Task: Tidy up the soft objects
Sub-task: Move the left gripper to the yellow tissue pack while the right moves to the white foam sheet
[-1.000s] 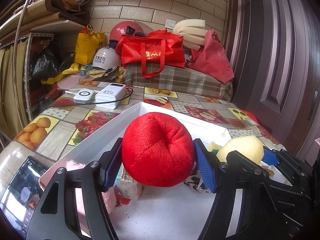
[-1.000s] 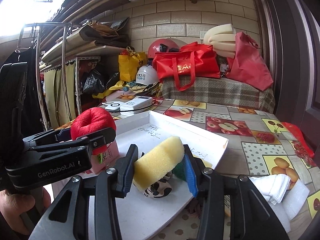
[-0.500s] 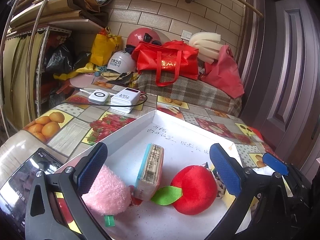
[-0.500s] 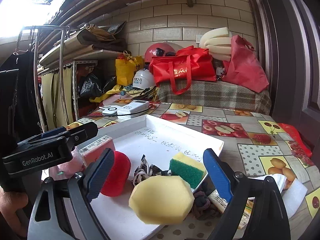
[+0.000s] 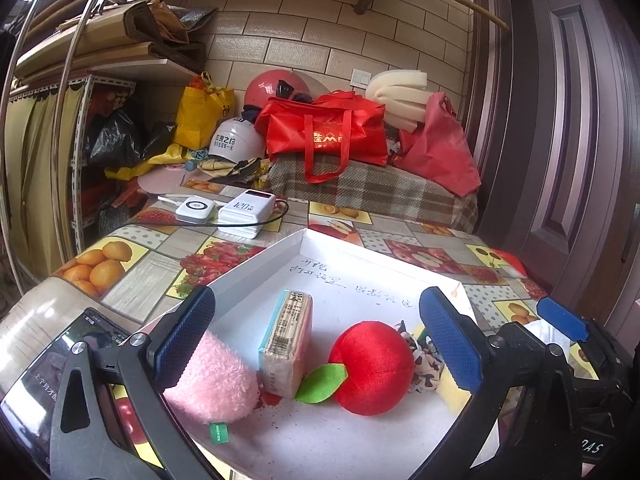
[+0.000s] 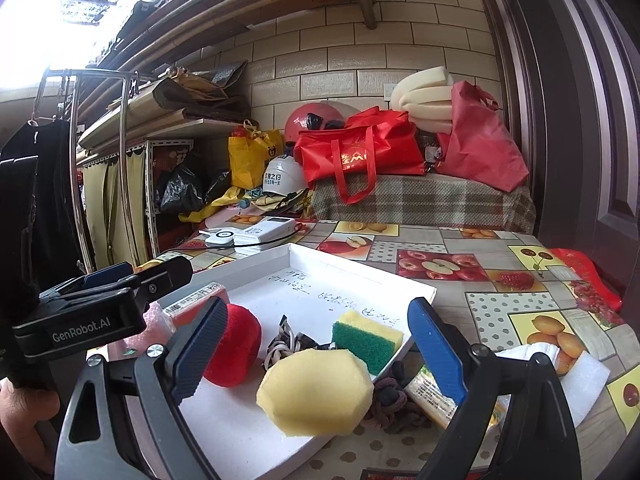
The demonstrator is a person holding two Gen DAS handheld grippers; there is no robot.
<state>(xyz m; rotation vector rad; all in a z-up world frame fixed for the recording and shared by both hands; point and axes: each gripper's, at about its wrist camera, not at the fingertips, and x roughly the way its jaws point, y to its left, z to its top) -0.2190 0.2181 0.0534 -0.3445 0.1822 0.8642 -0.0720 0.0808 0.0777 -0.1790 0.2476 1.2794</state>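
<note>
left gripper (image 5: 316, 340): jaws wide, just opened, empty | right gripper (image 6: 316, 356): jaws just opened, empty | plush apple (image 5: 370, 368) + yellow sponge (image 6: 316, 392) in white tray (image 5: 256, 272), sponge at near rim | likely light, squashy, non-fragile; pinch across middle

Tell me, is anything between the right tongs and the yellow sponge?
Nothing visible. The yellow sponge lies at the white tray's near edge, straight before the open right tongs.
</note>
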